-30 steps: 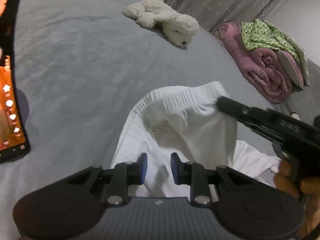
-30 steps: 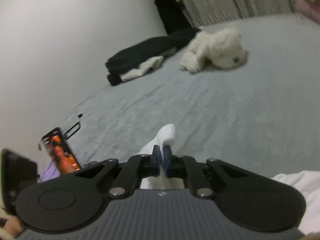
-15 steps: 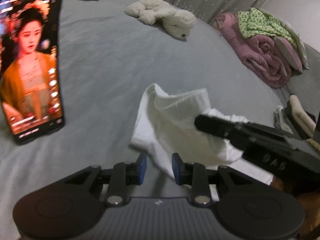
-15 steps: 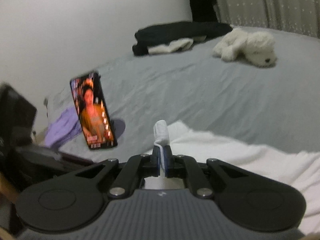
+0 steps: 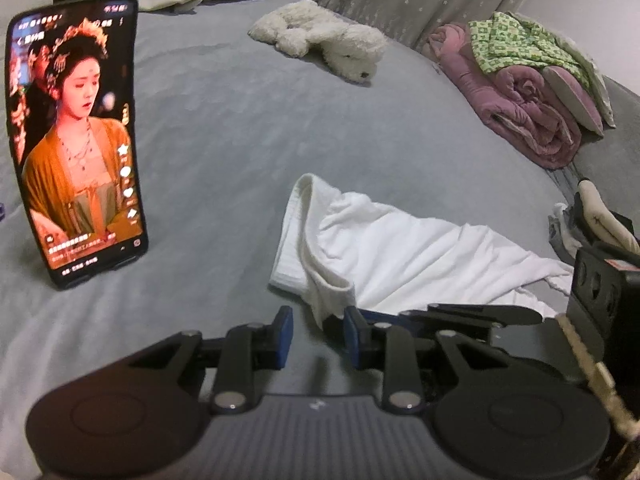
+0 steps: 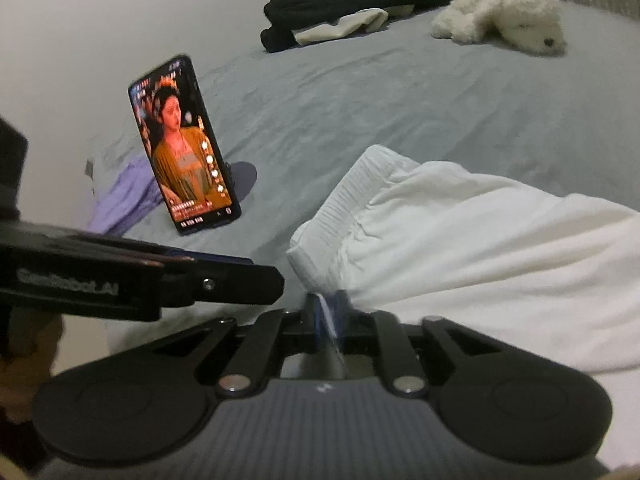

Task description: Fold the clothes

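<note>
White shorts (image 5: 400,252) with a ribbed waistband (image 5: 292,232) lie rumpled on the grey bed sheet (image 5: 224,120). My left gripper (image 5: 318,320) is open just short of the waistband's near corner, with only sheet between its blue pads. My right gripper (image 6: 329,304) is at that same corner. Its jaws are opening, and a thin fold of the white shorts (image 6: 480,240) still sits between the pads, which look slightly apart. The left gripper's fingers (image 6: 240,280) reach in from the left in the right wrist view.
A lit phone (image 5: 76,140) stands propped at the left, close to the shorts. A white plush dog (image 5: 324,40) and black clothes (image 6: 352,4) lie farther back. A rolled pink quilt (image 5: 520,96) with a green patterned cloth (image 5: 516,44) sits at the right.
The right gripper brought the shorts' waistband down and over toward the left gripper, and its jaws have begun to part. The shorts now lie flatter. The left view swung so the phone shows.
</note>
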A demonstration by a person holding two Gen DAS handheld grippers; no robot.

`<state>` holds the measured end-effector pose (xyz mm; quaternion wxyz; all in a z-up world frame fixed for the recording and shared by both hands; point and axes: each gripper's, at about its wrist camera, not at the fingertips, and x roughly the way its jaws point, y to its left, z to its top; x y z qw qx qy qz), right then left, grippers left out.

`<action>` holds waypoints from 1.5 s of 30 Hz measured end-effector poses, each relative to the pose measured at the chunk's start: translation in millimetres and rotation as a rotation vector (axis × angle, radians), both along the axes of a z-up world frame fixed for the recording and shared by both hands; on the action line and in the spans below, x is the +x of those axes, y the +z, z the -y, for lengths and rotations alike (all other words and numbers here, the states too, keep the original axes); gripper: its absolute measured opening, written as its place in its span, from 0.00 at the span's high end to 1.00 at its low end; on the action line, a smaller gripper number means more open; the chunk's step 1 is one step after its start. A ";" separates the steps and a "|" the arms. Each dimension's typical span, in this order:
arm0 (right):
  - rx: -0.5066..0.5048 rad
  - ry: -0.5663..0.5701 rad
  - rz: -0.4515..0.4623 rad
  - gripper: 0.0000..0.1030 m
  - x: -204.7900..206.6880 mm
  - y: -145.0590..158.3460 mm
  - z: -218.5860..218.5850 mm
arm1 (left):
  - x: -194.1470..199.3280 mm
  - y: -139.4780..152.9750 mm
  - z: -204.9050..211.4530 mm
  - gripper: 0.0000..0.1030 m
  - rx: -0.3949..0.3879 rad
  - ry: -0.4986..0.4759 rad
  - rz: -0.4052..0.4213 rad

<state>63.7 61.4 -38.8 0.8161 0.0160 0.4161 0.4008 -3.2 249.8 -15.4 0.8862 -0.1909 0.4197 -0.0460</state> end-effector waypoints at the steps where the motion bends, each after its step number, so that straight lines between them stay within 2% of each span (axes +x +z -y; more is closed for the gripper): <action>1: 0.011 -0.007 -0.007 0.84 -0.4 3.3 4.4 | -0.5 2.0 1.7 0.72 0.000 0.001 0.008; 3: 0.037 -0.027 -0.016 0.78 -1.5 8.9 15.2 | -0.9 7.6 6.2 0.72 0.002 -0.001 0.030; 4: 0.047 -0.038 -0.019 0.68 -1.9 11.4 21.8 | -1.0 10.2 8.7 0.72 0.004 0.000 0.043; 5: 0.055 -0.053 -0.020 0.66 -1.9 13.8 28.9 | -0.7 13.5 11.7 0.72 0.007 0.001 0.058; 10: 0.058 -0.142 -0.017 0.66 0.1 21.7 64.4 | 6.6 25.3 30.0 0.69 -0.002 -0.012 0.131; 16: 0.090 -0.290 -0.040 0.66 8.0 20.7 112.8 | 24.2 22.9 65.0 0.69 0.006 -0.074 0.139; 25: 0.173 -0.513 -0.124 0.66 24.6 12.1 184.2 | 48.0 12.0 116.5 0.69 0.030 -0.187 0.164; 31: 0.201 -0.698 -0.172 0.57 37.0 4.8 233.1 | 63.4 -2.1 155.0 0.69 0.034 -0.280 0.173; 33: 0.221 -0.753 -0.198 0.57 40.8 0.3 250.1 | 66.5 -4.5 167.3 0.69 0.043 -0.314 0.184; 39: 0.279 -0.825 -0.239 0.57 49.9 -6.7 279.0 | 72.4 -10.1 197.0 0.69 0.073 -0.404 0.217; 45: 0.331 -0.861 -0.236 0.57 56.0 -12.4 296.4 | 79.5 -23.1 219.3 0.69 0.111 -0.460 0.197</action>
